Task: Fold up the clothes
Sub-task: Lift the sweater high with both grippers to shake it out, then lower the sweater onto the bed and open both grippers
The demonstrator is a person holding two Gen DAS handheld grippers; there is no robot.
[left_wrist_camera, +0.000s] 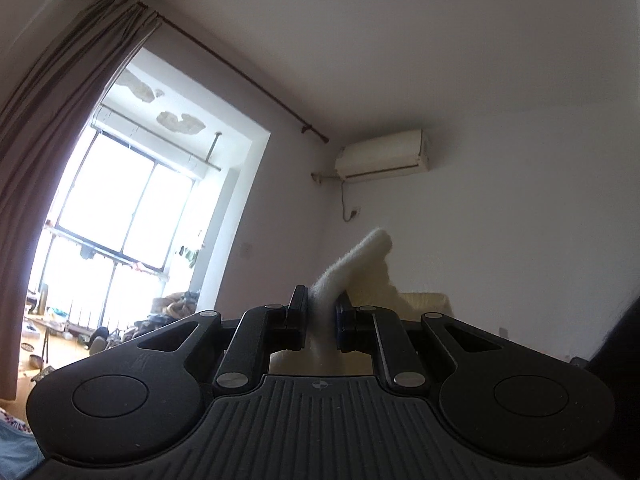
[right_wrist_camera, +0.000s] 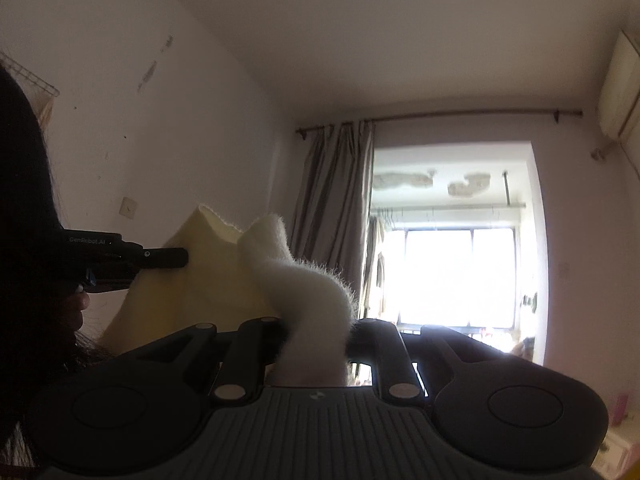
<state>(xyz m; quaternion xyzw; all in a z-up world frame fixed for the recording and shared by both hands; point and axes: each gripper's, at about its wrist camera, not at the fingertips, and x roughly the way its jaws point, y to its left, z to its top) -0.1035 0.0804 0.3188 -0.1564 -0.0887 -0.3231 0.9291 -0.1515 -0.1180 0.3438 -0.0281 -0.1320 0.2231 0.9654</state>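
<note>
Left wrist view: your left gripper (left_wrist_camera: 322, 316) is clamped on a fuzzy white hem of the garment (left_wrist_camera: 352, 268), jaws nearly together with just that strip pinched between them. Over on the right wrist view, the right gripper (right_wrist_camera: 316, 336) is likewise clenched on a thick fluffy fold of the same garment, which hangs up in the air between your two hands, pale yellow side facing the camera.

What could bite you: both grips are on small bits of edge. The cloth is soft and fluffy, so a quick shake or pulling the hands apart hard could slide it out of one set of jaws, and then it swings down off a single corner. The right bite also looks bunched, so my guess is the fold comes out crooked unless that edge gets straightened.

What you can't check here: both cameras are tilted up at the ceiling, curtain (right_wrist_camera: 336, 208) and window (left_wrist_camera: 120, 200), so the lower part of the garment and whatever you'd lay it on are out of sight. The left side of the right view is mostly dark silhouette, and the window is blown out.
</note>
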